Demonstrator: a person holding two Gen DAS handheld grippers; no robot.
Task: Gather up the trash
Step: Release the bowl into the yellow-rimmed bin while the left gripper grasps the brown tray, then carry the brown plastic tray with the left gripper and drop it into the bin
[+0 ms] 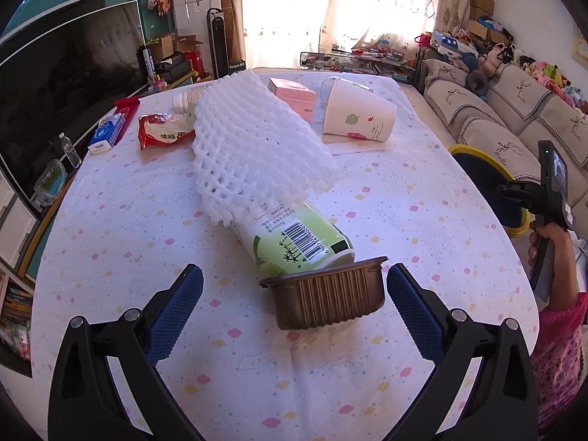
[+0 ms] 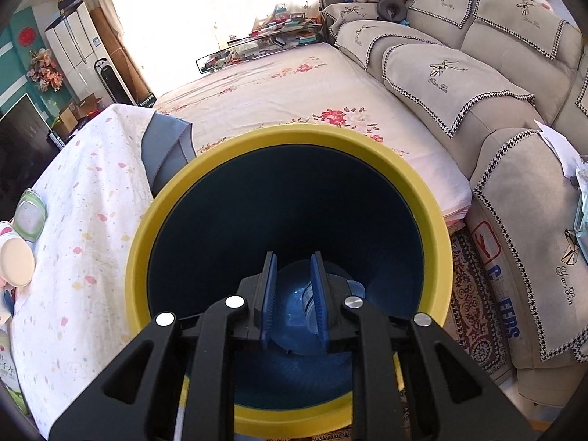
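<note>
Left gripper [image 1: 294, 286] hovers low over the desk [image 1: 110, 257], jaws wide apart, nothing between them but the cloth. Just ahead of the jaws lies a brown ribbed foil cup [image 1: 325, 294], tipped on its side, rim touching a green-labelled bottle [image 1: 297, 239] w/ barcode up. Bottle also lies flat; its far end is tucked under a white foam fruit net [image 1: 250, 139] that drapes across the desk's middle.

Farther back: pink box [image 1: 294, 97] beside the net, and a white paper cup [image 1: 358, 117] w/ leaf print on its side, to the right. On the left side, a red snack wrapper [image 1: 161, 130], a blue tissue pack [image 1: 106, 134], and a small white bottle [image 1: 187, 101] lying near the net's far corner.

Right gripper [image 2: 294, 286] points down into the trash bin [image 2: 183, 191], yellow rim, dark blue inside. Jaws stand close together w/ a narrow gap. Something pale blue sits on the bin's bottom behind them; prob. not gripped, but the view there is poor. In the left wrist view the same bin [image 1: 474, 154] shows just off the desk's right edge, w/ the right hand [image 1: 551, 242] holding its handle above it.

Bin stands between the desk and the sofa [image 2: 459, 73], w/ a floral-sheeted bed [image 2: 294, 84] behind it.
</note>
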